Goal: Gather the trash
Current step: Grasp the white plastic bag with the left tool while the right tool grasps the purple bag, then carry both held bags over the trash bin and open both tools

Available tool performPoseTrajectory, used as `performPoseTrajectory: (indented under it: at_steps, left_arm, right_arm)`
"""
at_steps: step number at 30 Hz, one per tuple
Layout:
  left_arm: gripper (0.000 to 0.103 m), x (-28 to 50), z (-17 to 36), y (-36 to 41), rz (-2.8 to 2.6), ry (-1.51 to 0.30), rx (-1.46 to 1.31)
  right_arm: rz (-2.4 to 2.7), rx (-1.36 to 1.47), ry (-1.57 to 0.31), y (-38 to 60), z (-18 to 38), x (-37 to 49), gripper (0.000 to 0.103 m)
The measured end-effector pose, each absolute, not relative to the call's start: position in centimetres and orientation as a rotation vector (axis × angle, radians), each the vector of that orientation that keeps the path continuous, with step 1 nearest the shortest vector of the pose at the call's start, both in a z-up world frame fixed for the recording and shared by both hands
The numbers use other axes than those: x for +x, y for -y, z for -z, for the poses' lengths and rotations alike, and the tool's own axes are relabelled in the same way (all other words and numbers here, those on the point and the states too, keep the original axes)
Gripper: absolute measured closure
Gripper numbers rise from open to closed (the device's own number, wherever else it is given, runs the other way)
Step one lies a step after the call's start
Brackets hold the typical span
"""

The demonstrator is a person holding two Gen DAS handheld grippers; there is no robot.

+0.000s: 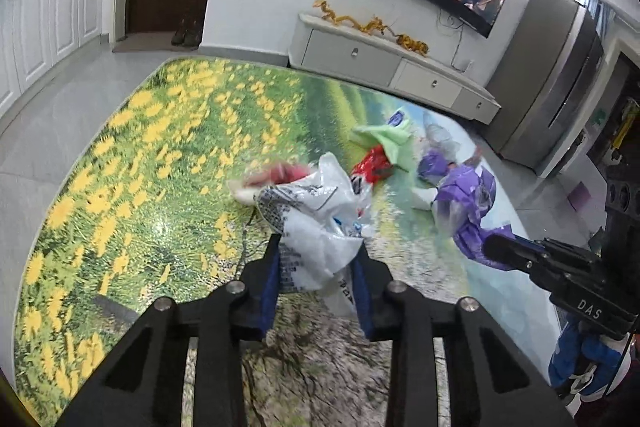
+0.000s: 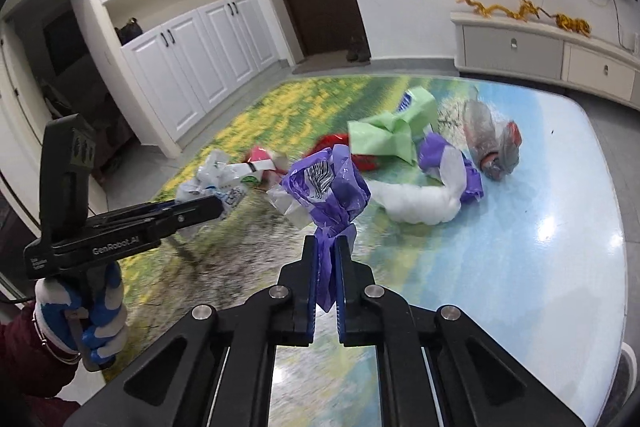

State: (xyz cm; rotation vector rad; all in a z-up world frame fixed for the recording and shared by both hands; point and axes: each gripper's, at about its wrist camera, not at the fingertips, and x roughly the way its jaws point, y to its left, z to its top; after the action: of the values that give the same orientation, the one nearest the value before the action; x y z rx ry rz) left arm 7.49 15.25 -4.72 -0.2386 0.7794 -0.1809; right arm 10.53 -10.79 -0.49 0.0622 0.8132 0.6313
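My right gripper (image 2: pixel 325 241) is clamped tight on the neck of a crumpled purple bag (image 2: pixel 326 187), lifted just clear of the table (image 2: pixel 540 267); my left gripper (image 1: pixel 318 255) is closed most of the way on a white printed plastic bag (image 1: pixel 312 223), its pads pressing the film. Both holds are on thin, slippery plastic, so either bag could slide out if I swing, and the white one, bunched loosely, might shed whatever it wraps. The rest of the trash lies ahead on the table: a green bag (image 2: pixel 384 135), a red wrapper (image 1: pixel 372 163), a white wad (image 2: pixel 416 203) and a squashed bottle (image 2: pixel 492 143), close enough to snag. I see no bin in either view. Motion blur smears the pile, so the reddish scrap (image 1: pixel 280 175) behind the white bag is possibly a carton.
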Motion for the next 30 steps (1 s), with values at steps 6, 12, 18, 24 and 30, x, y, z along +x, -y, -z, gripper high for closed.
performPoseTrajectory:
  at_steps: [6, 12, 18, 24, 30]
  left_arm:
    - [0.073, 5.5, 2.1, -14.7, 0.188, -0.720, -0.219]
    - [0.073, 4.5, -1.6, -12.1, 0.241, -0.639, -0.166]
    - [0.073, 4.1, -4.1, -9.8, 0.306, -0.596, -0.164]
    - [0.074, 4.2, -6.3, -10.8, 0.343, -0.592, -0.188]
    - [0.073, 4.9, -8.9, -9.8, 0.341, -0.565, -0.129]
  right_arm:
    - [-0.600, 0.079, -0.724, 12.6, -2.7, 7.7, 0.096]
    - [-0.520, 0.099, -0.648, 16.3, -5.2, 5.4, 0.096]
    - [-0.424, 0.130, -0.584, 21.0, -7.2, 2.8, 0.096]
    - [-0.374, 0.155, -0.557, 23.7, -7.6, 1.5, 0.096]
    - [-0.341, 0.200, -0.539, 25.5, -7.0, 1.1, 0.096]
